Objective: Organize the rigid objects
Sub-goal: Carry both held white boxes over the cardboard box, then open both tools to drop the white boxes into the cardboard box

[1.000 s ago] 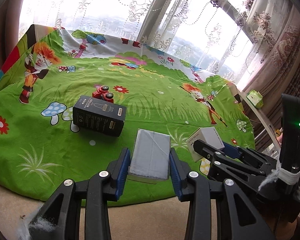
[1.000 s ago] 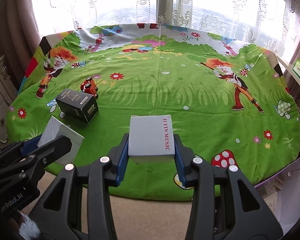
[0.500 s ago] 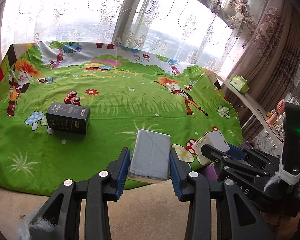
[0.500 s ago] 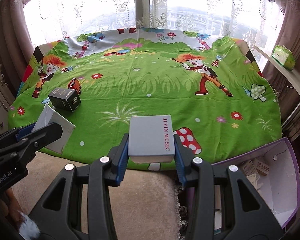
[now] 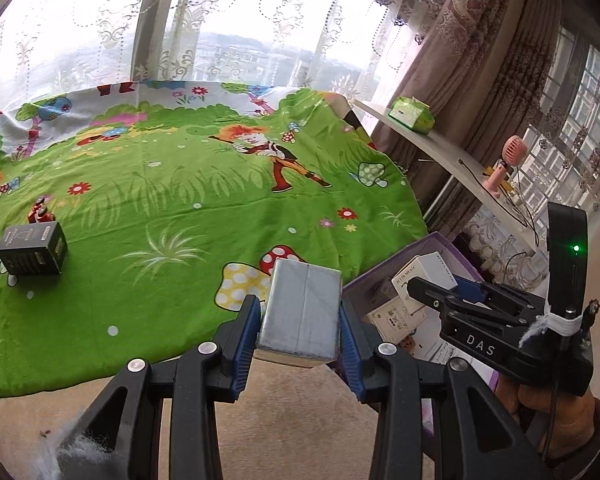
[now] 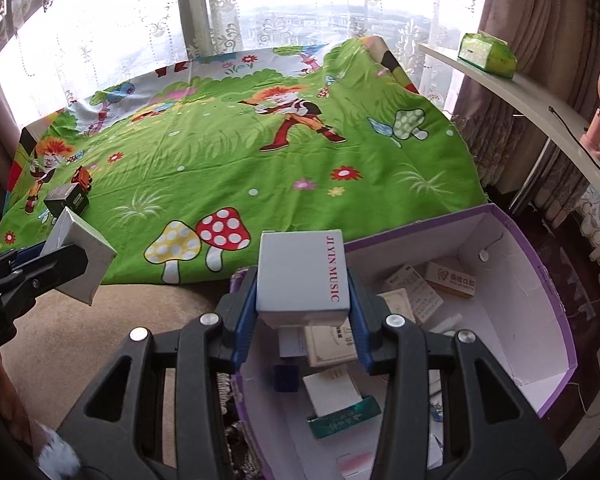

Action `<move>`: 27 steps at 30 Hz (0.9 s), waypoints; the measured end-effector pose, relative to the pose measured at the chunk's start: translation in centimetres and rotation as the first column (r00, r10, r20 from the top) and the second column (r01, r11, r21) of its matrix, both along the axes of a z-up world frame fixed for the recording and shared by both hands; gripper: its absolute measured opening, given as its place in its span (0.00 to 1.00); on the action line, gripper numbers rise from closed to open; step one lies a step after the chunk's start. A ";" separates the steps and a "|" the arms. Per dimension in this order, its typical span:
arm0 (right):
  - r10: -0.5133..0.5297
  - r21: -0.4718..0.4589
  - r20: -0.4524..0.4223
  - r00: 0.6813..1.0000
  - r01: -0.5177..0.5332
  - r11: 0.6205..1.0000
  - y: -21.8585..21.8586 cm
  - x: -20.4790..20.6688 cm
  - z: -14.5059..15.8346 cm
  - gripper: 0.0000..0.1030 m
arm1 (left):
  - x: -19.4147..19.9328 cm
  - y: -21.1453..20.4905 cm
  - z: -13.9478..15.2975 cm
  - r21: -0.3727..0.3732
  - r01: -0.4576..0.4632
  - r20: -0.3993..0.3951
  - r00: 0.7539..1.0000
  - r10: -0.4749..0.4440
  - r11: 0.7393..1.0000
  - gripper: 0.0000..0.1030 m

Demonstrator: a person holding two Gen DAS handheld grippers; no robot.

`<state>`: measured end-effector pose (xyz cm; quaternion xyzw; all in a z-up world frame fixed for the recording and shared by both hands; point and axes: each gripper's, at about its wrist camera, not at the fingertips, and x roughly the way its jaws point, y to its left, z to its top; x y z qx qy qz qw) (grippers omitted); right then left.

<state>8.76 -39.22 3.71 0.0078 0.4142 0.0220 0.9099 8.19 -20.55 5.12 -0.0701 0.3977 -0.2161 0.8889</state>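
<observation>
Above a purple storage box, a white "JI YIN MUSIC" box is clamped by the right hand-held gripper, a grey box by the left hand-held gripper.

We held both grippers angled downward, left gripper and right gripper each clamped on a box.

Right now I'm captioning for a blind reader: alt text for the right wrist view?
The right gripper holds a grey box over an open purple bin of small boxes. Behind lies a green cartoon sheet; at left, the left gripper holds another box.
</observation>
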 end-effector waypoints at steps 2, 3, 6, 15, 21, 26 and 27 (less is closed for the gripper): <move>-0.026 0.000 -0.003 1.000 0.026 1.000 -1.5 -0.4 0.0 0.44 | -0.2 -1.4 0.0 -0.003 0.040 -0.008 0.999 -0.041 0.999 0.38; -0.038 -0.001 -0.005 0.999 0.038 0.999 -2.2 -0.6 0.0 0.44 | -0.3 -2.1 0.0 -0.002 0.061 -0.010 0.998 -0.061 0.998 0.38; -0.067 -0.006 -0.010 0.998 0.067 0.998 -4.0 -1.0 0.0 0.44 | -0.9 -4.1 -0.1 -0.008 0.124 -0.018 0.992 -0.124 0.992 0.38; -0.153 -0.018 -0.023 0.988 0.152 0.988 -8.6 -2.2 -0.3 0.44 | -2.5 -8.8 -0.2 -0.008 0.294 -0.017 0.956 -0.294 0.956 0.38; -0.173 -0.022 -0.033 0.984 0.172 0.985 -10.3 -2.9 -0.2 0.44 | -3.6 -10.7 -0.5 -0.028 0.398 -0.042 0.916 -0.399 0.917 0.40; -0.180 -0.018 -0.045 0.983 0.179 0.984 -10.9 -3.1 -0.2 0.53 | -3.5 -10.8 -0.7 -0.031 0.396 -0.052 0.916 -0.397 0.918 0.61; -0.183 -0.017 -0.042 0.982 0.183 0.983 -11.0 -3.1 -0.1 0.55 | -3.4 -10.6 -0.7 -0.038 0.389 -0.051 0.919 -0.390 0.921 0.61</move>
